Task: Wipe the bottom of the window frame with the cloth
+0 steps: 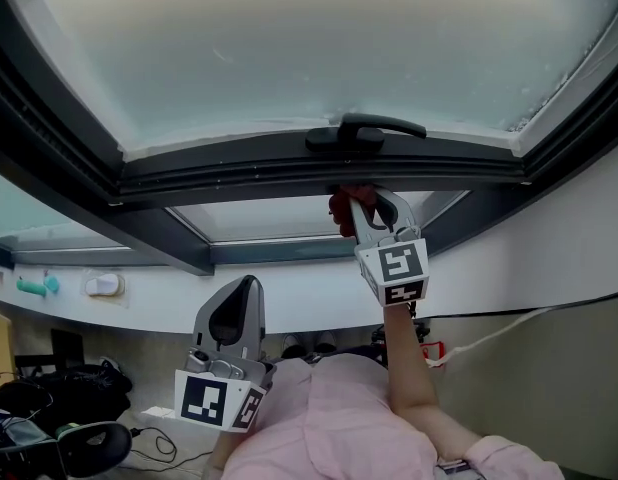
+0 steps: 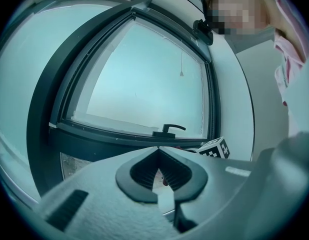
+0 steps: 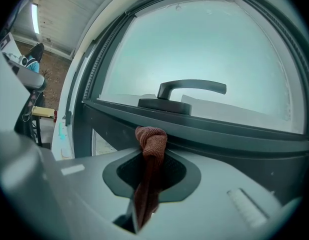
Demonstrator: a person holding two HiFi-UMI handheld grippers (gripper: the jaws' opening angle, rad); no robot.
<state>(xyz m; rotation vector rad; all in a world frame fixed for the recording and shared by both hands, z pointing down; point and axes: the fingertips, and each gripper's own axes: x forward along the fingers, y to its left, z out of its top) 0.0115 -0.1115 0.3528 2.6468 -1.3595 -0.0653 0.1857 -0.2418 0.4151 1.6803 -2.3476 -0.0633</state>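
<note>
Head view is showing the right hand-held gripper (image 1: 364, 208) reaching up to the dark window frame (image 1: 239, 178). Its tips are meeting the bottom rail at 6 o'clock from the black handle (image 1: 365, 132). Its jaws are clamping a reddish cloth (image 1: 341, 208), whose bunched end is bulging out at 9 o'clock of the tips and lying against the rail. A bare forearm is running down from this gripper toward 5 o'clock, and a pink sleeve (image 1: 339, 423) is filling the bottom edge. The left hand-held gripper (image 1: 239, 303) is hanging well apart from the frame, at 7 o'clock of the picture.

Left gripper view is looking along that gripper's jaws, which are lying together at the tips with nothing held between them. Beyond them, the bottom rail and the handle are sitting at 12 o'clock. The other gripper's marker cube (image 2: 214, 148) is peeking out at 2 o'clock, just beside the rail.

Right gripper view is showing its jaws squeezing the cloth, which is running as a narrow strip up the middle of the pads. The cloth's knotted end is sticking out past the tips and touching the rail's lower face, at 7 o'clock from the handle. The pale frosted pane (image 3: 204, 49) is filling the upper half of this view.
</note>
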